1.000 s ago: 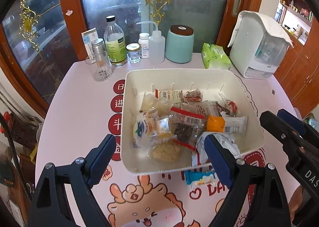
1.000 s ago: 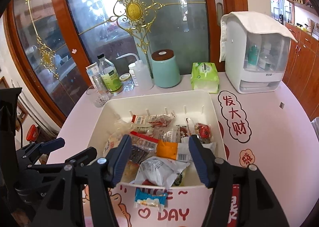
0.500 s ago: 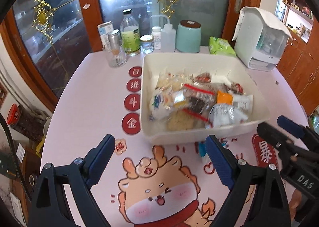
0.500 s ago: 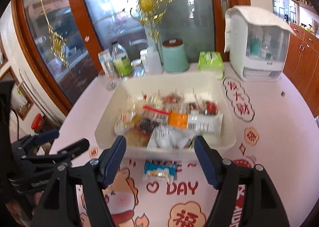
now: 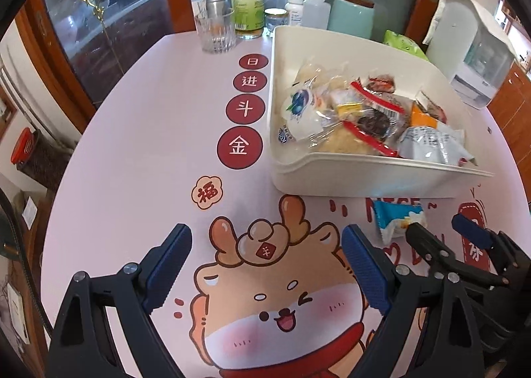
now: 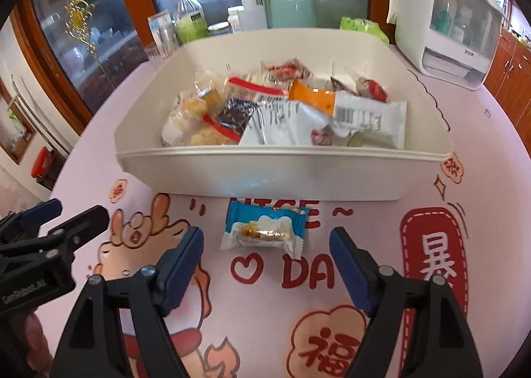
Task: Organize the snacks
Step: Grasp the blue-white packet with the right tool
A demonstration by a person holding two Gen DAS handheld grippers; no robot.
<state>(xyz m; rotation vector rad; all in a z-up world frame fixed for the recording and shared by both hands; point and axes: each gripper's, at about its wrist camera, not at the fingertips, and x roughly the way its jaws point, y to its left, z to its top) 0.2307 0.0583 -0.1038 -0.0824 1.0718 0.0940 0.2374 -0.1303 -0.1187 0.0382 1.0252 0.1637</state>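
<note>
A white bin [image 6: 265,172] [image 5: 365,179] full of wrapped snacks stands on the pink printed tablecloth. One blue-and-white snack packet [image 6: 264,228] [image 5: 396,220] lies on the cloth just in front of the bin. My right gripper [image 6: 265,245] hovers low over the cloth right before that packet, its jaws opening, the packet just beyond the fingertips and untouched. My left gripper [image 5: 267,245] stands open over the cartoon deer print, left of the packet, with nothing between its fingers. In the left wrist view, the right gripper [image 5: 438,232] shows at the lower right.
Behind the bin stand a glass [image 5: 215,33], a green-labelled bottle [image 5: 247,3], small jars, a squeeze bottle, a teal canister [image 5: 351,16], a green tissue pack [image 6: 363,28] and a white dispenser [image 6: 444,19]. Glass cabinet doors close the back.
Both grippers have sunk toward the table and drawn back from the bin to the cloth before it. The right gripper's jaws have spread wider, with the loose packet now just ahead of them.
</note>
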